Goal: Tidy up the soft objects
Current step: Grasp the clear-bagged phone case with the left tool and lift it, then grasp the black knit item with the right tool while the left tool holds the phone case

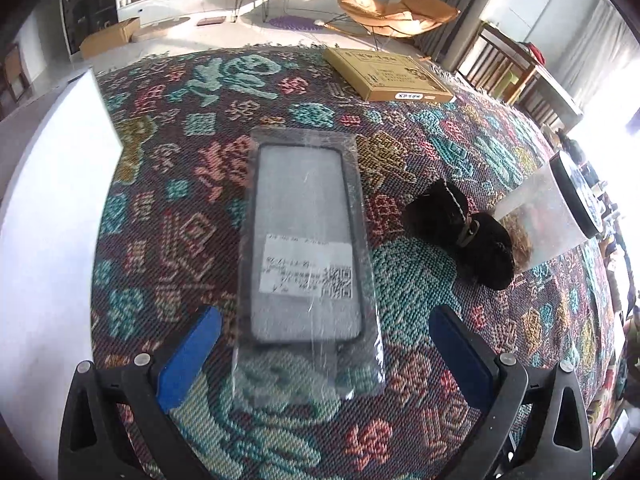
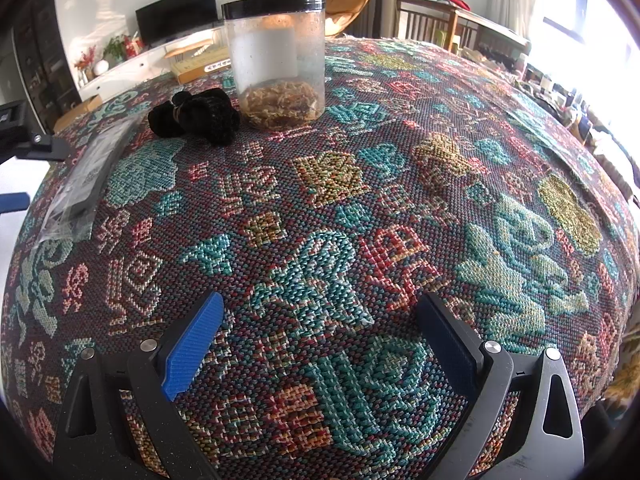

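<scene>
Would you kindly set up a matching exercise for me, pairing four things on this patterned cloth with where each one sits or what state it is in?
Things:
1. Phone case in a clear bag
2. Black scrunchie
3. Clear jar
4. Yellow box

Descriptions:
A. Upright, black lid on, dried bits at the bottom
B. Lying flat at the far edge of the cloth
C. Directly ahead of the open left gripper, white label facing up
D. Bunched up on the cloth right beside the jar

Pairs: 1-C, 2-D, 3-A, 4-B
</scene>
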### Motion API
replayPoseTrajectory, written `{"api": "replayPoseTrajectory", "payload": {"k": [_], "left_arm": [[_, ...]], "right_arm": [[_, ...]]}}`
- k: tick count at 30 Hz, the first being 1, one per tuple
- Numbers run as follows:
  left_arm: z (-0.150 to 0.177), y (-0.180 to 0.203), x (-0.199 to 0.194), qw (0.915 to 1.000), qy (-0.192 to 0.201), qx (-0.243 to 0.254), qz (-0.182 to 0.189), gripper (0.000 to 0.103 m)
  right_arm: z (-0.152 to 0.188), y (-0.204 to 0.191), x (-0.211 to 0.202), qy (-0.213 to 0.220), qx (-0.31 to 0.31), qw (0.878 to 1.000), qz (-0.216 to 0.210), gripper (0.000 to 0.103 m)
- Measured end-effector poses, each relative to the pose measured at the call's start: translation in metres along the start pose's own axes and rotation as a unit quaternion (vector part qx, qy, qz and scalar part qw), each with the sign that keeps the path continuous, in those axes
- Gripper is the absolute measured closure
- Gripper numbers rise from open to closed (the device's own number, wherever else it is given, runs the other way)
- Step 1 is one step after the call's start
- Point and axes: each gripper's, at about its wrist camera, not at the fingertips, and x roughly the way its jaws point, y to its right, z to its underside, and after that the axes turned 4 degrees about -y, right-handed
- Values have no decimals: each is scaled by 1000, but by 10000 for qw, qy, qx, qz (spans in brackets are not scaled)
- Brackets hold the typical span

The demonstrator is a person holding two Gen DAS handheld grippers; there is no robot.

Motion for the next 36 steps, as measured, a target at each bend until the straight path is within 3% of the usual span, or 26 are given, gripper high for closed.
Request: {"api": "replayPoseTrajectory", "payload": {"k": [6, 7, 10, 11, 12, 16, 21, 22, 23, 25, 27, 31, 35, 36], "left_arm": [[-19, 7, 53, 9947, -229, 372, -932, 0], [-19, 7, 51, 9948, 0, 429, -923, 0], [-17, -4, 48, 9956, 106, 191, -909, 4], [-13, -5, 43, 9947, 213, 185, -989, 21], [-8, -6, 36, 9942, 311, 188, -1011, 28], [37, -12, 15, 9956, 299, -87, -878, 28], [122, -6, -13, 9924, 641, 158, -1038, 27], [131, -5, -16, 9906, 742, 274, -1121, 24], [136, -6, -16, 9888, 818, 368, -1195, 14], [140, -13, -14, 9868, 962, 390, -1242, 2], [139, -24, -15, 9907, 947, 123, -970, 0], [141, -20, -15, 9892, 962, 182, -1089, 0], [140, -22, -14, 9897, 962, 159, -1043, 0], [140, -22, -15, 9898, 964, 157, -1039, 0]], "right_arm": [[0, 0, 0, -1, 1, 10000, 0, 4], [0, 0, 0, 0, 1, 10000, 0, 4], [0, 0, 0, 0, 2, 10000, 2, 4], [0, -2, -1, 1, 8, 10000, 7, 4], [0, -2, -1, 0, 8, 10000, 6, 4], [0, -1, 0, -1, 7, 10000, 4, 4], [1, -1, -2, 4, 14, 10000, -18, 4], [1, -1, -2, 7, 18, 10000, -34, 4], [0, -1, -3, 3, 18, 10000, -86, 4], [-4, 3, -7, 18, 36, 9979, -646, 5], [-17, 7, -12, 134, 5, 9915, -1295, 7], [-67, -8, -15, 331, -460, 9869, -1514, 7], [-99, -38, 8, 230, -1032, 9860, -1292, 7], [-102, -44, 15, 201, -1081, 9853, -1310, 12]]}}
